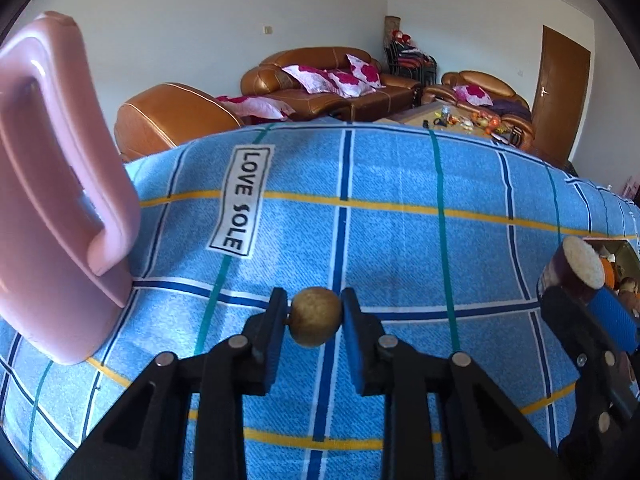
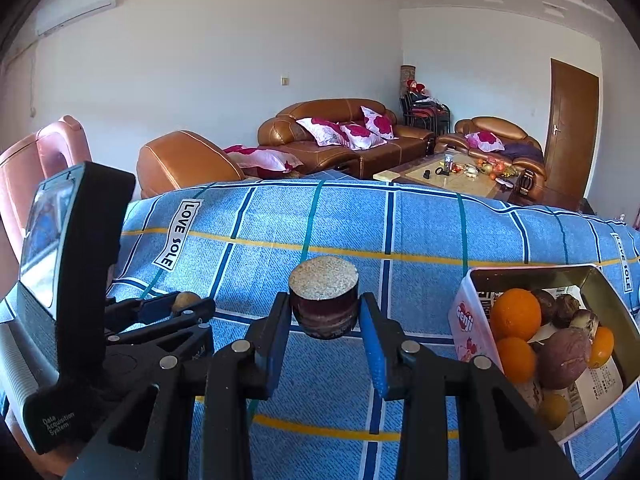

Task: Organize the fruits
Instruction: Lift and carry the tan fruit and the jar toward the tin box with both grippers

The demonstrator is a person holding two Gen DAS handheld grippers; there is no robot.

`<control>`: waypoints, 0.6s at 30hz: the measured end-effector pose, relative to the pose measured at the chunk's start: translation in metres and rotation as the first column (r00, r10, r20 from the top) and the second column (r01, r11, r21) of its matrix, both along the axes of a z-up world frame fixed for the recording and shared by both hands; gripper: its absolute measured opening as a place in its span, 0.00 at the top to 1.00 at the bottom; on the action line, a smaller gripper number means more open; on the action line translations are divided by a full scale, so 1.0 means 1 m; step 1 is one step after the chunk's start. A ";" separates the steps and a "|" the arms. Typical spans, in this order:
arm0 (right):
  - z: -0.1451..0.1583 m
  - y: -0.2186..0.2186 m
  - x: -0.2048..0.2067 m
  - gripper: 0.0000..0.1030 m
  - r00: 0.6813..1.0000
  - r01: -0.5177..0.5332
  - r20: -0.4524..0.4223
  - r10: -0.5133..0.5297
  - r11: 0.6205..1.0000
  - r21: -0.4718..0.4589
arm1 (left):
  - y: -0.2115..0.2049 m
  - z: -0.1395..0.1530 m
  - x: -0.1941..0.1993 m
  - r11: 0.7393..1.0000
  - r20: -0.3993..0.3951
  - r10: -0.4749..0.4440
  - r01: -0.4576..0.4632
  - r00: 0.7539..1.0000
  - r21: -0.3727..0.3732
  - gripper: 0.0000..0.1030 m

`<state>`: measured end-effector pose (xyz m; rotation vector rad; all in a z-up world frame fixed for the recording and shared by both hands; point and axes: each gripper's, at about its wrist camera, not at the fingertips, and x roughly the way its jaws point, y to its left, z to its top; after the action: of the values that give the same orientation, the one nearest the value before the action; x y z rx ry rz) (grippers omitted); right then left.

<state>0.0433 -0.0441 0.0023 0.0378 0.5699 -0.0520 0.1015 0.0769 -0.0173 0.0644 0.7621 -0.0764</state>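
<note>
Pinching a small brown round fruit (image 1: 316,317) at its middle, the left gripper (image 1: 315,316) hangs beside the pink basket (image 1: 60,200); it looks light, firm. Right gripper (image 2: 324,314) jaws clamp a purple cut chunk (image 2: 324,304), seemingly stiff, left of the fruit box (image 2: 472,320).

A family living room — brown leather sofas (image 2: 348,140) with pink floral cushions (image 2: 320,130), a cluttered coffee table (image 2: 448,178), a wooden door (image 2: 572,132) and a wall-mounted air conditioner (image 2: 76,6) — frames a checked blue tablecloth (image 2: 320,240).
</note>
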 end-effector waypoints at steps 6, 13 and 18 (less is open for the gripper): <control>0.001 0.001 -0.004 0.64 1.000 0.000 0.018 0.000 1.000 -0.009 | 0.005 0.008 -0.016 0.998 0.092 0.049 -0.051 0.995 0.021 0.72; 0.006 0.006 -0.014 0.64 0.999 -0.001 0.051 0.003 0.999 -0.037 | 0.006 0.013 -0.022 0.997 0.142 0.064 -0.069 0.988 0.031 0.72; 0.007 0.005 -0.021 0.64 0.998 0.005 0.063 -0.002 0.999 -0.048 | 0.007 0.013 -0.030 0.996 0.151 0.080 -0.084 0.985 0.018 0.72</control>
<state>0.0224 -0.0396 0.0094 -0.0061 0.5058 -0.0676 0.0716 0.0836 -0.0040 0.0614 0.6141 0.0165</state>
